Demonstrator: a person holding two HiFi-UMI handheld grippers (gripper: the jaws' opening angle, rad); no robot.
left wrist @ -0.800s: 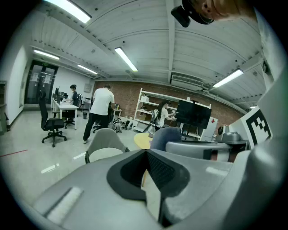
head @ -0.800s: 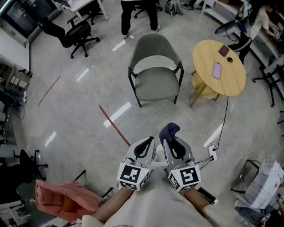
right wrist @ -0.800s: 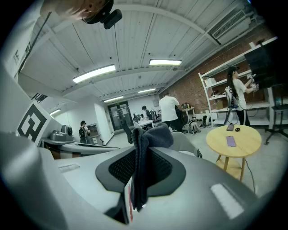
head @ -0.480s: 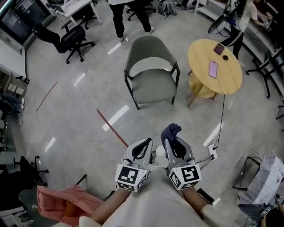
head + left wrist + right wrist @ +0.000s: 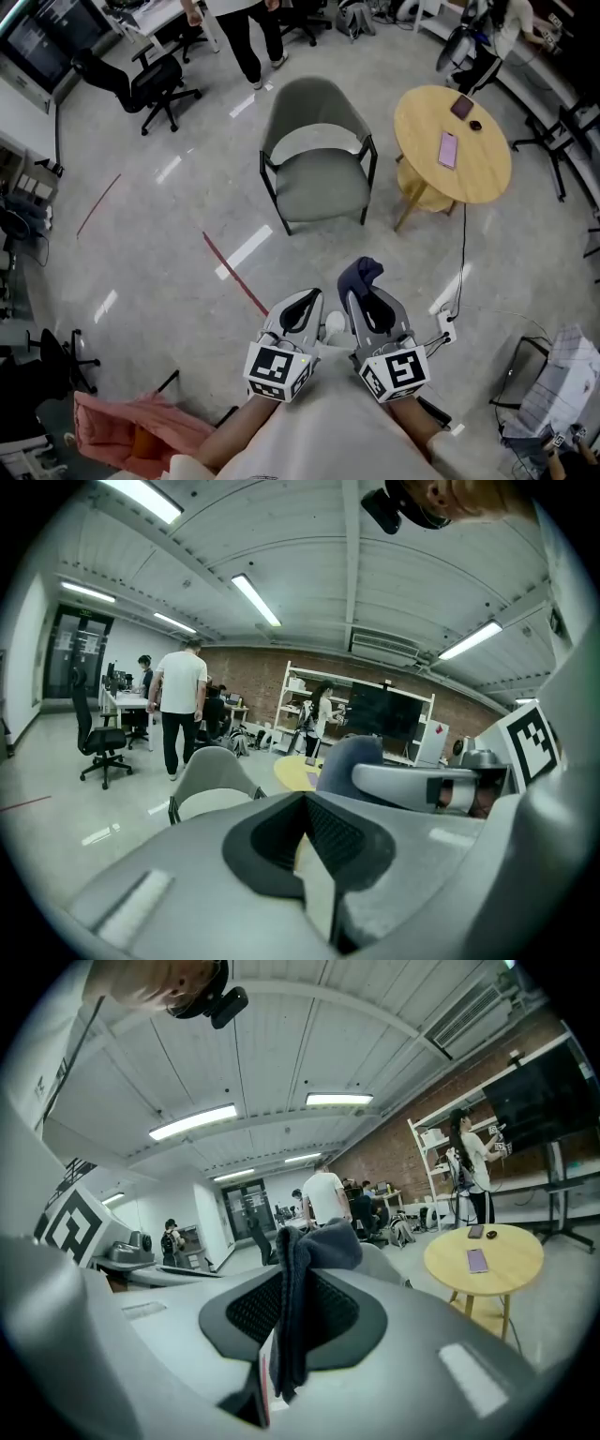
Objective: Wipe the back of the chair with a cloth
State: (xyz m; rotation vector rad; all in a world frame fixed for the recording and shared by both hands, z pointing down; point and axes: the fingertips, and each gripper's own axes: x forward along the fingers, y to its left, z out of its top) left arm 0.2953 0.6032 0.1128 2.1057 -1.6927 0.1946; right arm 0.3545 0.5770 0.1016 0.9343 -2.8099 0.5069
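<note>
Navy cloth (image 5: 360, 274) sticks up out of the right gripper (image 5: 368, 307), whose jaws are pressed on it. In the right gripper view the fabric (image 5: 298, 1307) hangs down through the seam between the two pads, with its bunched top flopping over above them. Just beside it, the left gripper (image 5: 302, 309) is held at about the same height. In the left gripper view its jaws (image 5: 311, 846) meet edge to edge with nothing between them. Both grippers sit close in front of the person's body, over a pale polished floor (image 5: 169, 244).

A red tape line (image 5: 234, 272) runs across the floor ahead of the left gripper, and a pink garment (image 5: 131, 422) lies low at the left. Farther out, well apart from both grippers, stands the grey-green chair (image 5: 316, 178) on black legs. Its seat faces the person and its curved back (image 5: 314, 98) is on the far side. Near it on the right is a round wooden table (image 5: 478, 169) with a pink phone (image 5: 447, 149) lying on it. Beyond the chair a black office chair (image 5: 155, 80) stands at the left, and a person's legs (image 5: 248, 37) show at the top edge.
</note>
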